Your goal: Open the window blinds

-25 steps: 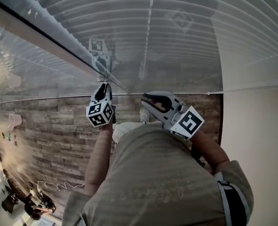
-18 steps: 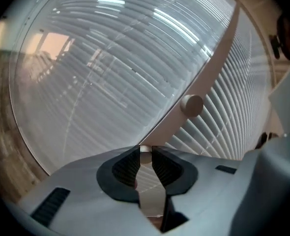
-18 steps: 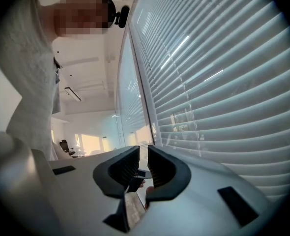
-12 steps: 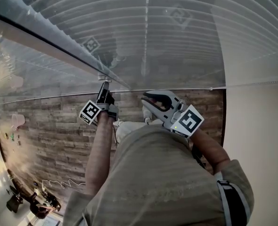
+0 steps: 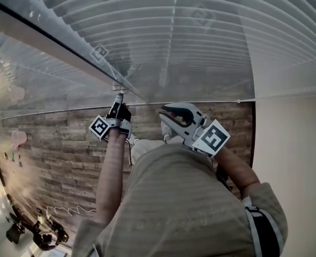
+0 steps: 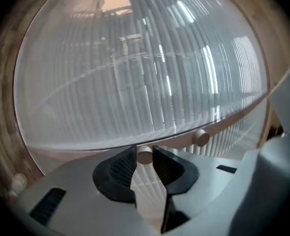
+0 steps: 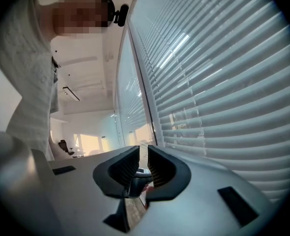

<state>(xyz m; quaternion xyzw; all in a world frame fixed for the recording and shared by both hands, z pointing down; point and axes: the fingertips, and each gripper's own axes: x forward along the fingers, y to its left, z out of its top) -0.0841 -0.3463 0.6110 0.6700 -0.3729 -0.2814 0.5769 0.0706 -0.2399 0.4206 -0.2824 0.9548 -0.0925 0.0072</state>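
office room, wood-plank floor (image 5: pixel 51 143) running below a tall glazed wall, white blinds (image 5: pixel 201 36) covering the pane, slats lying mostly flat and shut. a small round knob (image 6: pixel 144 155) is sticking out of the pale frame rail (image 6: pixel 223 119) at the blinds' lower edge. the left gripper (image 5: pixel 118 98) is pinching that knob right at its jaw tips. the right gripper (image 7: pixel 143 154) is hanging just beside it, near the blinds, jaws a narrow slit apart with nothing between the pads.

step looks like turning the knob to tilt the slats. doing it well means rolling the wrist about the knob's own axis, holding the pinch centred so the tips aren't slipping off, not pulling outward, and watching the slats for tilt.

the left gripper view is showing the pinch itself plus a second knob (image 6: pixel 201 137) further right along the rail, both too small to read from the head. the head view is giving both arms and the wall layout. the right gripper view is showing slats side-on and a chair (image 7: pixel 64 145) in the room beyond.
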